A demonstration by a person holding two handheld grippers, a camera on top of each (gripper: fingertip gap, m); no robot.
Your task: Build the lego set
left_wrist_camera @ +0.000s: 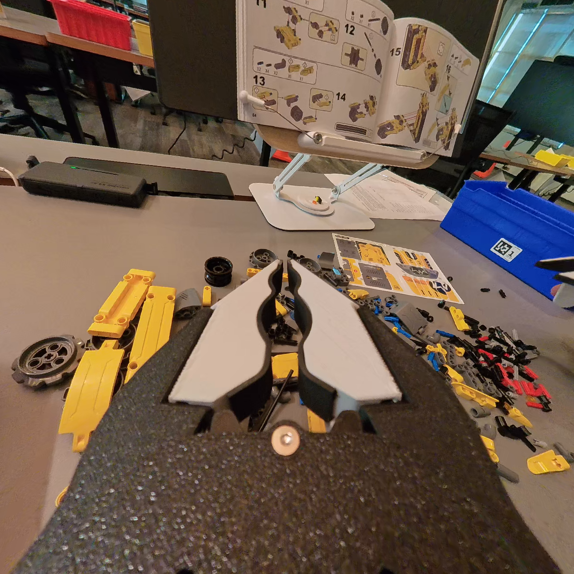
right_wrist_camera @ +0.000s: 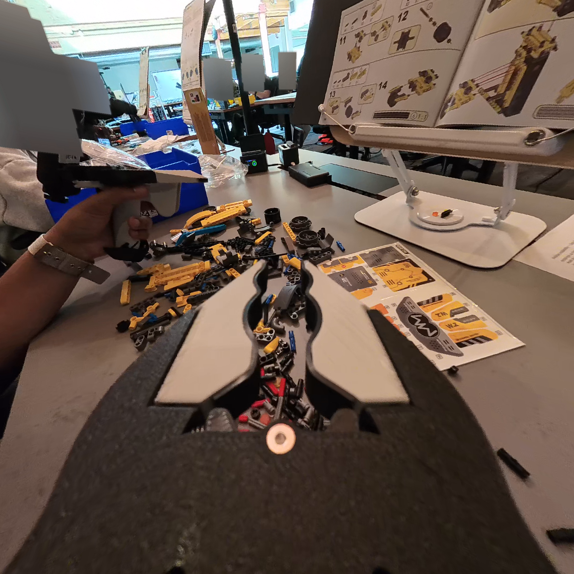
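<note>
My left gripper (left_wrist_camera: 284,264) hovers over loose building parts on a grey table (left_wrist_camera: 93,242), its tips almost touching and nothing between them. Under it lie small black pins and a yellow piece. To its left are long yellow panels (left_wrist_camera: 124,298), a black wheel hub (left_wrist_camera: 218,270) and a dark sprocket wheel (left_wrist_camera: 46,360). My right gripper (right_wrist_camera: 285,265) is open and empty above a heap of red, black and blue pins (right_wrist_camera: 279,366). The left gripper also shows in the right wrist view (right_wrist_camera: 186,178), held up by a hand (right_wrist_camera: 87,223).
A sticker sheet (left_wrist_camera: 394,270) lies to the right of the parts, also in the right wrist view (right_wrist_camera: 419,298). An open instruction booklet (left_wrist_camera: 341,71) rests on a white stand (left_wrist_camera: 295,211). A blue bin (left_wrist_camera: 512,230) stands far right, a black box (left_wrist_camera: 80,186) at the back left. The tips of one gripper are about 25 cm away from the tips of the other. The black wheel hub (left_wrist_camera: 218,270) lies some 12 cm from my left tips, 30 cm from my right tips.
</note>
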